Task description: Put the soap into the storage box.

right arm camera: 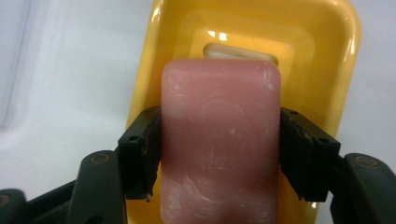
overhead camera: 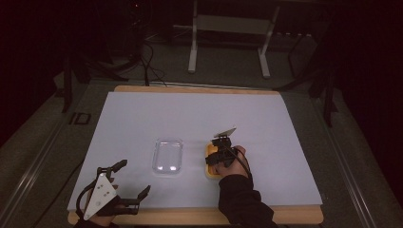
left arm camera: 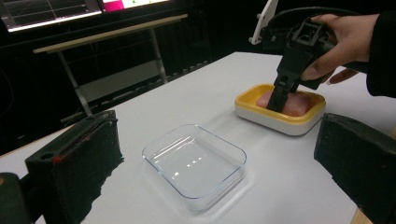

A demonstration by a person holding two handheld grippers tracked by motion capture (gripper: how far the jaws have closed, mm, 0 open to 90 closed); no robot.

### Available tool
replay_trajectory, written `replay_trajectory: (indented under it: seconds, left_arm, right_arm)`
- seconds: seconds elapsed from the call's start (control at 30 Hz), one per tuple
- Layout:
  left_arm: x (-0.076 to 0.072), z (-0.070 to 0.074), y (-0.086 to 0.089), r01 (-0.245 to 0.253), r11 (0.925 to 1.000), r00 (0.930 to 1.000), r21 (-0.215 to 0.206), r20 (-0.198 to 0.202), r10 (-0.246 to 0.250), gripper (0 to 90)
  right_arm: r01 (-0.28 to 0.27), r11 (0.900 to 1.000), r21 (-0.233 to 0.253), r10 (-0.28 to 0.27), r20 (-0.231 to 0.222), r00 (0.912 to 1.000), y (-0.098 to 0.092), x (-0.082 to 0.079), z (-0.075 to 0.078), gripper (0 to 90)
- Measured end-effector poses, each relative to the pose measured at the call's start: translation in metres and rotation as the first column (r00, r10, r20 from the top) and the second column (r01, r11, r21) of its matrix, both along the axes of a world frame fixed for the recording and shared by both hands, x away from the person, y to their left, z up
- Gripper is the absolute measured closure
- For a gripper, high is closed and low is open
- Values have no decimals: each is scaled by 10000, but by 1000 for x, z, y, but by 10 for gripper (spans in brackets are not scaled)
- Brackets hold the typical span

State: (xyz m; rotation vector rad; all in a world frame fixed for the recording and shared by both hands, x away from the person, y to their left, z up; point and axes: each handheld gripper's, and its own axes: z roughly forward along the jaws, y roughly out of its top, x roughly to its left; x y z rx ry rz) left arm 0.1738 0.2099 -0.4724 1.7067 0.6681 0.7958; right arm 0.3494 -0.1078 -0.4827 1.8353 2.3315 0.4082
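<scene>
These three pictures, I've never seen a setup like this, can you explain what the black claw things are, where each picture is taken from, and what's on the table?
A person holds a hand-held two-jaw gripper in each hand. The high view looks down on a white-covered table; the other two pictures come from cameras riding on the grippers. On the table lie an empty clear plastic rectangular container and a yellow-and-white soap dish. The right gripper has its jaws against both sides of a pink bar of soap that sits in the dish. The left gripper waits open near the table's front edge, holding nothing.

A clear dish (overhead camera: 167, 156) sits just left of a tray (overhead camera: 209, 172) holding soap (right arm camera: 219, 144).
</scene>
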Motion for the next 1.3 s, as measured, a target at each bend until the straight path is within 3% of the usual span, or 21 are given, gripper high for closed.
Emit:
replay_trajectory:
  seconds: [0.13, 0.53, 0.73, 0.83, 0.87, 0.9, 0.97, 1.0, 1.03, 1.07, 1.17, 1.27, 1.3]
  left_arm:
    - [0, 0, 0, -12, 10000, 10000, 4, -1, 12, 9]
    - [0, -1, 0, 2, 10000, 10000, 80, -71, -1, 9]
    - [0, -1, 0, -17, 9999, 10000, 122, -98, 18, 9]
    - [-1, -2, 1, -36, 9999, 9999, 169, -158, 39, 9]
    - [-1, -2, 1, -63, 9998, 9998, 192, -163, 66, 9]
    - [-2, -2, 1, -81, 9998, 9998, 195, -178, 84, 9]
    - [-3, -3, 2, -90, 9998, 9998, 148, -181, 93, 9]
    - [-3, -3, 2, -90, 9998, 9998, 148, -181, 93, 9]
    - [-4, -3, 3, -133, 9998, 9997, 174, -199, 136, 9]
    - [-5, -3, 3, -153, 9997, 9997, 179, -201, 157, 9]
    - [-7, -3, 5, -142, 9998, 9997, 150, -195, 145, 9]
    - [-9, -3, 5, -89, 9999, 9996, 123, -253, 92, 9]
    - [-9, -3, 6, -80, 9999, 9997, 130, -239, 83, 9]
  right_arm:
    - [-77, 9998, 160, 73, 231, 9997, -1, 0, 10, 339]
    - [-623, 9980, -98, 629, 701, 9956, -8, 4, 28, 317]
    - [-1360, 9906, 125, 1345, 853, 9872, -13, 4, 41, 252]
    - [-1612, 9855, 534, 1553, 1013, 9827, -15, 4, 45, 200]
    - [-2132, 9735, 830, 2048, 987, 9738, -16, 4, 45, 127]
    - [-2367, 9676, 881, 2284, 946, 9690, -16, 4, 45, 129]
    - [-2770, 9580, 736, 2697, 952, 9582, -15, 5, 42, 116]
    - [-2770, 9580, 736, 2697, 952, 9582, -15, 5, 42, 116]
    - [-3047, 9496, 739, 2967, 1017, 9495, -15, 6, 41, 108]
    - [-3524, 9317, 878, 3414, 1194, 9323, -18, 7, 40, 108]
    - [-3964, 9162, 578, 3862, 1356, 9124, -24, 8, 37, 108]
    - [-4198, 9047, 725, 4065, 1485, 9015, -32, 7, 36, 108]
    - [-4320, 8991, 711, 4168, 1636, 8942, -34, 5, 36, 108]
